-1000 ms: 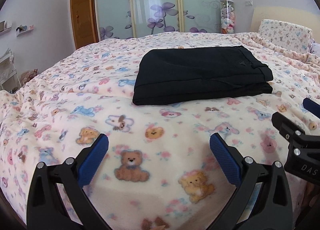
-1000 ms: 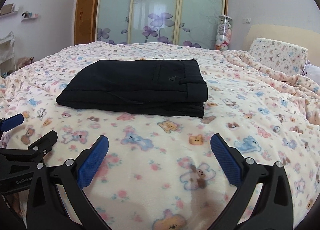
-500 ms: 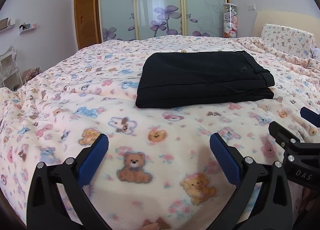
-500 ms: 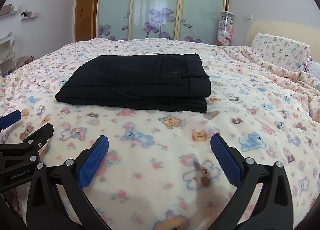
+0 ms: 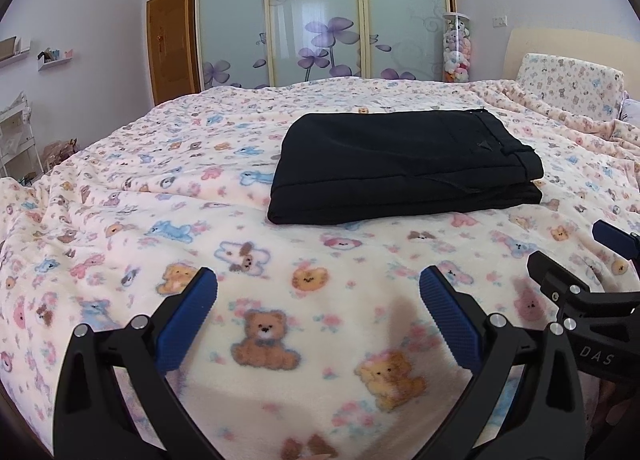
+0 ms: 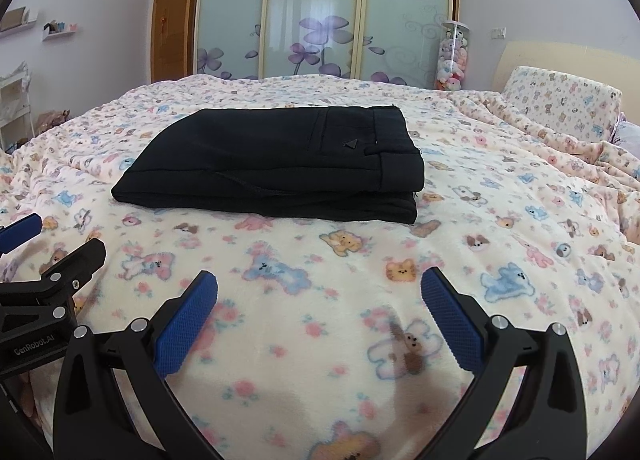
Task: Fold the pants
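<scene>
Black pants [image 5: 400, 164] lie folded into a flat rectangle on the bear-print blanket [image 5: 160, 188], waistband toward the right. The same pants [image 6: 280, 164] fill the middle of the right wrist view. My left gripper [image 5: 318, 288] stands open over the blanket, well short of the pants, with nothing between its blue pads. My right gripper [image 6: 319, 288] is open too, equally far back and empty. Each gripper shows at the edge of the other's view: the right one [image 5: 576, 268] and the left one [image 6: 52, 240].
A bed under the blanket [image 6: 500, 200] takes up most of the view. A matching pillow [image 5: 568, 84] leans at the headboard on the right. Sliding wardrobe doors [image 5: 320, 16], a wooden door [image 5: 170, 40] and a tube of plush toys [image 5: 456, 48] stand behind. Shelves [image 5: 16, 132] are at left.
Both grippers have tilted up and drawn back slightly, so the pants sit a little lower and farther in view. The pants have not moved; both grippers stay open.
</scene>
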The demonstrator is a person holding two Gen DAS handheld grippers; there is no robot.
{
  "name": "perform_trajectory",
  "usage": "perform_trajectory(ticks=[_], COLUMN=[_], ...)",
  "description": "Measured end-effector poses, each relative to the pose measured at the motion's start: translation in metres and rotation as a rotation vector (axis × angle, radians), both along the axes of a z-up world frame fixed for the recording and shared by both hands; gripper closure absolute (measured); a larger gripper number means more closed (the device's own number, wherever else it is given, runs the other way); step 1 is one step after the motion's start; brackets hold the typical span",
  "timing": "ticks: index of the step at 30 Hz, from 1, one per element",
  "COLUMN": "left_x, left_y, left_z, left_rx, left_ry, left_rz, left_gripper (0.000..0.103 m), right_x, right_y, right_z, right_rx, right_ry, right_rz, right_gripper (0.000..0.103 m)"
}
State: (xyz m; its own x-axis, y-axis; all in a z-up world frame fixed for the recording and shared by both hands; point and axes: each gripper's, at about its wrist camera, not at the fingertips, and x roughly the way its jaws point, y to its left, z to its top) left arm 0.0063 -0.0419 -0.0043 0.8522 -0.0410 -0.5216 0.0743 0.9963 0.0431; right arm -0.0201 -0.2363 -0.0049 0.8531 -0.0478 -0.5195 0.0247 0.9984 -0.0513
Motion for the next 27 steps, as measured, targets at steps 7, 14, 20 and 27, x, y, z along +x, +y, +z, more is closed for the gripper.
perform_trajectory(ticks=[7, 14, 20, 27], left_x=[0.0, 0.001, 0.0007, 0.0009], left_y=[-0.0013, -0.0012, -0.0013, -0.0008], left_z=[-0.0007, -0.0012, -0.0017, -0.0015], left_rx=[0.003, 0.0, 0.0, -0.003], left_ry=[0.002, 0.003, 0.005, 0.003], left_rz=[-0.003, -0.011, -0.015, -0.015], left_gripper=[0.002, 0.002, 0.002, 0.002], right_x=[0.0003, -0.0002, 0.0004, 0.0025], right_y=[-0.0003, -0.0038, -0.0055, -0.0082], right_z=[-0.0009, -0.003, -0.0029, -0.0043], right_rx=[0.0, 0.008, 0.011, 0.015], right_ry=[0.001, 0.002, 0.004, 0.01], right_rz=[-0.002, -0.013, -0.014, -0.011], right_gripper=[0.001, 0.001, 0.001, 0.001])
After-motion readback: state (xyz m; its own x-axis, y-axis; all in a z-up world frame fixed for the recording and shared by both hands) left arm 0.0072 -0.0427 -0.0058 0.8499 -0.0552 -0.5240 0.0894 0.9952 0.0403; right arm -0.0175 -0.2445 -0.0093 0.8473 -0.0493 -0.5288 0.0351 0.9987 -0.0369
